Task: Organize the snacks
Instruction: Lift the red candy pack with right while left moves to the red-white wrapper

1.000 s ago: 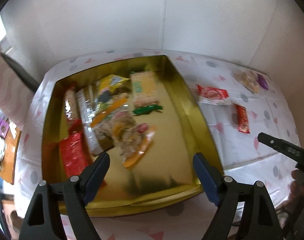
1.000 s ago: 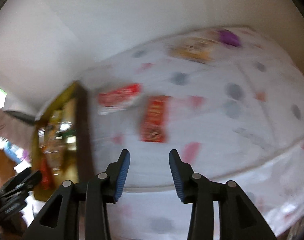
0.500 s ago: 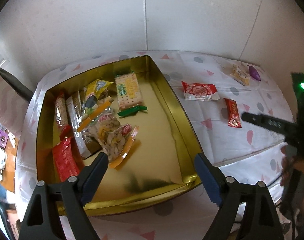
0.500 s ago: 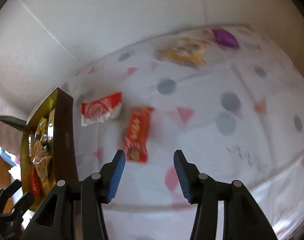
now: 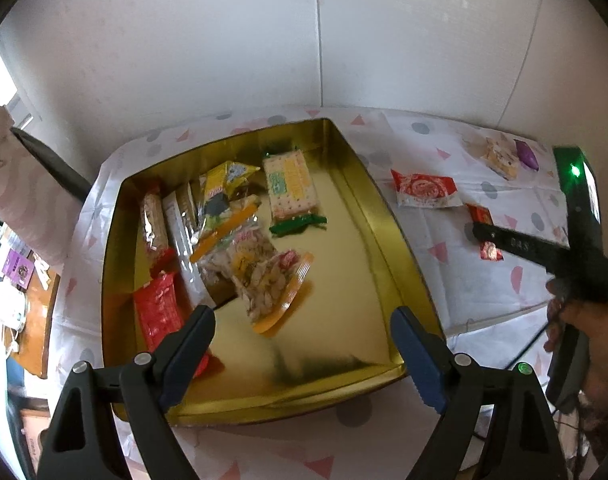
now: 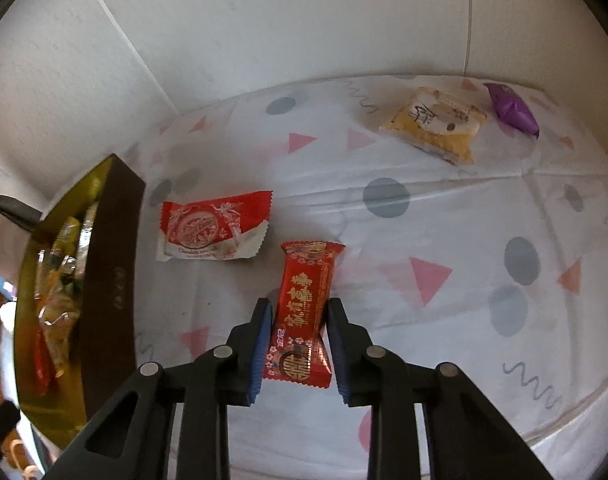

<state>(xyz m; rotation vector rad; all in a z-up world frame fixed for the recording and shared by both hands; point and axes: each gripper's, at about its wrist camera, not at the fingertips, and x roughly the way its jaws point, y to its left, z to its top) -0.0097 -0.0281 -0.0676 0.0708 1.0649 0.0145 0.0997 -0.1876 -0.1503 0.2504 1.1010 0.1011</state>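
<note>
The long red foil-wrapped snack bar [image 6: 304, 316] lies on the bench between my right gripper [image 6: 299, 344] jaws, which are closing on it. My left gripper [image 5: 304, 354] hangs spread wide above the gold rectangular tin [image 5: 384, 216] of snacks.

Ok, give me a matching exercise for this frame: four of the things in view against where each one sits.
Things:
1. red bar
2. purple candy
3. cracker pack
4. red-and-white packet

Places:
A. inside the gold tin
B. far right of the tablecloth
C. between the closing jaws of the right gripper
D. on the cloth beside the tin

Pairs: 1-C, 2-B, 3-A, 4-D
</note>
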